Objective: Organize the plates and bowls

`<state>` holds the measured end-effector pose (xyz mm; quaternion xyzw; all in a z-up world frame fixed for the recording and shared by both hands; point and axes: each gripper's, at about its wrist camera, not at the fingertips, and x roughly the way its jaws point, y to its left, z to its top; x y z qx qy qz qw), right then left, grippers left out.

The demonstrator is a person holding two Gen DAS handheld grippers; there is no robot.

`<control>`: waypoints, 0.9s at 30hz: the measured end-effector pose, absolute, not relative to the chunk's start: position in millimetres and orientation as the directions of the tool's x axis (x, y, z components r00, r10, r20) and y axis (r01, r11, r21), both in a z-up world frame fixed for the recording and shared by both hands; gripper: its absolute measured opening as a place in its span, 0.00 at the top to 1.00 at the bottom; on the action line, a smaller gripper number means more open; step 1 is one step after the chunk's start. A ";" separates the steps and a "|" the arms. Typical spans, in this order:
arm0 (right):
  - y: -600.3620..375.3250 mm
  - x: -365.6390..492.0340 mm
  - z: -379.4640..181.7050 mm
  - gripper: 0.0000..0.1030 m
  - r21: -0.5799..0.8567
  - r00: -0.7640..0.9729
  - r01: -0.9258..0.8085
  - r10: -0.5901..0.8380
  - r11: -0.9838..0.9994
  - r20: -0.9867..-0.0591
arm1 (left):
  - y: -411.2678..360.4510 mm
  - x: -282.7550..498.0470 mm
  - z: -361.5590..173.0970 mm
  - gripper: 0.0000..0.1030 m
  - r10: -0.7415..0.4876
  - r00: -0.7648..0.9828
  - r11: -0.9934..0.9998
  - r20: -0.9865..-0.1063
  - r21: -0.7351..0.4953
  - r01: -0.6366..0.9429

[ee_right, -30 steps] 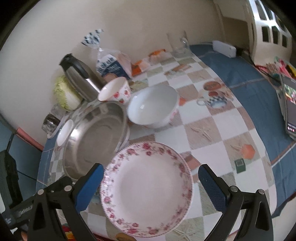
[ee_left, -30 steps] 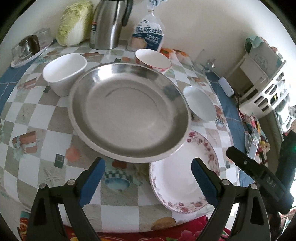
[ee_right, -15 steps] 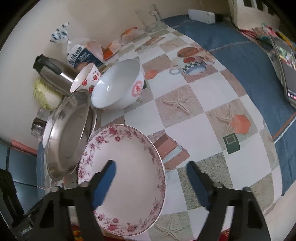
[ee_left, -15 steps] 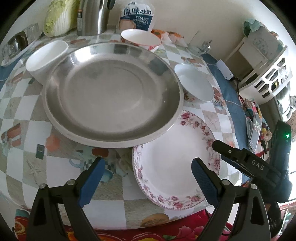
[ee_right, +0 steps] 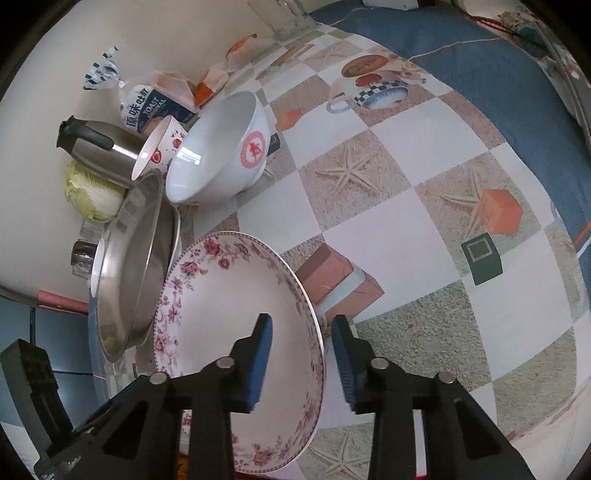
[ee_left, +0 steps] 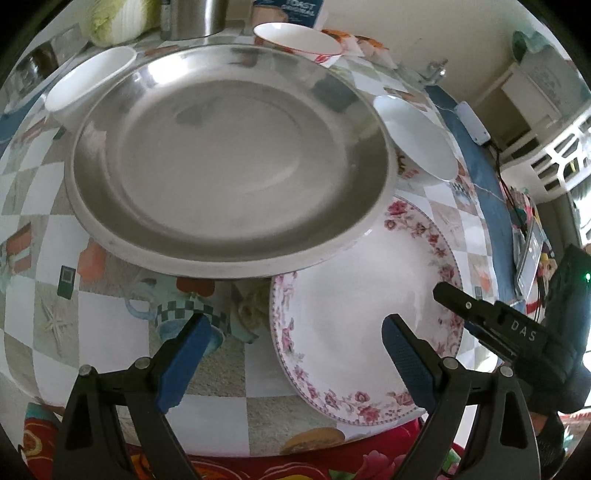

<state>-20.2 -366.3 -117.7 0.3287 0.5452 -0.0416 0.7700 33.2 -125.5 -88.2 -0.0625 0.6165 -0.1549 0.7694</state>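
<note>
A large steel plate (ee_left: 229,162) lies mid-table, its near right edge overlapping a white plate with pink flowers (ee_left: 354,314). A white bowl (ee_left: 88,83) stands at its left, a red-patterned cup-bowl (ee_left: 295,38) behind, a white bowl with a red emblem (ee_left: 417,144) at its right. My left gripper (ee_left: 291,347) is open and empty above the table's near edge. My right gripper (ee_right: 303,350) straddles the right rim of the floral plate (ee_right: 221,317), jaws narrowed but with gaps to the rim. The steel plate (ee_right: 129,273) and emblem bowl (ee_right: 221,147) lie beyond.
A steel kettle (ee_right: 96,147), a cabbage (ee_right: 92,192) and a toast bag (ee_right: 151,107) stand along the back wall. A glass (ee_right: 284,18) stands at the far corner. A blue cloth (ee_right: 480,74) covers the table's right part. White shelving (ee_left: 546,122) stands right of the table.
My right gripper has dropped to the floral plate's right rim and its jaws have narrowed around it. My left gripper has moved forward and lower, staying open.
</note>
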 end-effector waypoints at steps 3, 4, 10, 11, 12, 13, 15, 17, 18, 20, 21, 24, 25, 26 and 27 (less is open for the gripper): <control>-365.7 -19.9 -119.0 0.75 0.459 0.398 0.414 0.298 0.786 -0.868 | -121.8 34.8 -93.0 0.32 -0.312 0.181 0.947 -0.933 -0.291 0.135; -364.6 -18.9 -119.4 0.77 0.452 0.394 0.412 0.293 0.791 -0.871 | -120.6 35.1 -94.0 0.35 -0.311 0.176 0.948 -0.934 -0.292 0.129; -366.2 -18.3 -121.3 0.87 0.434 0.386 0.421 0.277 0.796 -0.880 | -118.6 37.4 -101.3 0.51 -0.322 0.154 0.946 -0.934 -0.311 0.096; -366.6 -18.7 -121.1 0.87 0.434 0.386 0.420 0.276 0.798 -0.880 | -118.6 37.6 -103.2 0.53 -0.324 0.148 0.945 -0.934 -0.313 0.090; -366.5 -18.7 -120.7 0.87 0.431 0.385 0.419 0.273 0.799 -0.881 | -118.0 37.1 -104.7 0.55 -0.325 0.143 0.945 -0.935 -0.315 0.086; -367.0 -19.4 -120.3 0.87 0.429 0.385 0.420 0.271 0.800 -0.882 | -117.8 37.3 -106.4 0.57 -0.325 0.138 0.945 -0.936 -0.316 0.082; -368.0 -19.9 -119.1 0.87 0.424 0.385 0.422 0.265 0.801 -0.884 | -115.6 39.2 -107.3 0.59 -0.326 0.138 0.945 -0.935 -0.317 0.079; -367.5 -20.3 -117.6 0.87 0.417 0.383 0.419 0.260 0.806 -0.886 | -117.4 39.1 -107.2 0.61 -0.331 0.140 0.943 -0.933 -0.322 0.081; -367.9 -21.1 -116.9 0.87 0.415 0.383 0.418 0.258 0.808 -0.887 | -120.4 39.3 -108.1 0.63 -0.335 0.137 0.942 -0.932 -0.327 0.082; -371.1 -23.4 -116.5 0.87 0.416 0.383 0.422 0.257 0.806 -0.887 | -124.7 38.0 -109.0 0.66 -0.343 0.131 0.938 -0.930 -0.333 0.093; -373.0 -24.8 -116.5 0.87 0.415 0.384 0.425 0.255 0.804 -0.887 | -127.4 37.4 -109.3 0.67 -0.346 0.129 0.937 -0.929 -0.335 0.100; -380.6 -29.9 -117.0 0.87 0.415 0.388 0.439 0.249 0.797 -0.887 | -135.2 38.8 -109.7 0.71 -0.348 0.128 0.936 -0.929 -0.335 0.110; -385.1 -32.7 -117.1 0.87 0.417 0.392 0.446 0.247 0.792 -0.886 | -137.0 38.6 -110.0 0.71 -0.348 0.129 0.935 -0.929 -0.335 0.111; -388.5 -34.5 -117.2 0.87 0.419 0.394 0.450 0.246 0.789 -0.886 | -138.6 38.4 -110.0 0.71 -0.348 0.130 0.935 -0.928 -0.336 0.110; -392.5 -37.2 -117.5 0.87 0.423 0.398 0.455 0.246 0.784 -0.884 | -140.8 38.3 -110.0 0.72 -0.352 0.129 0.934 -0.927 -0.339 0.111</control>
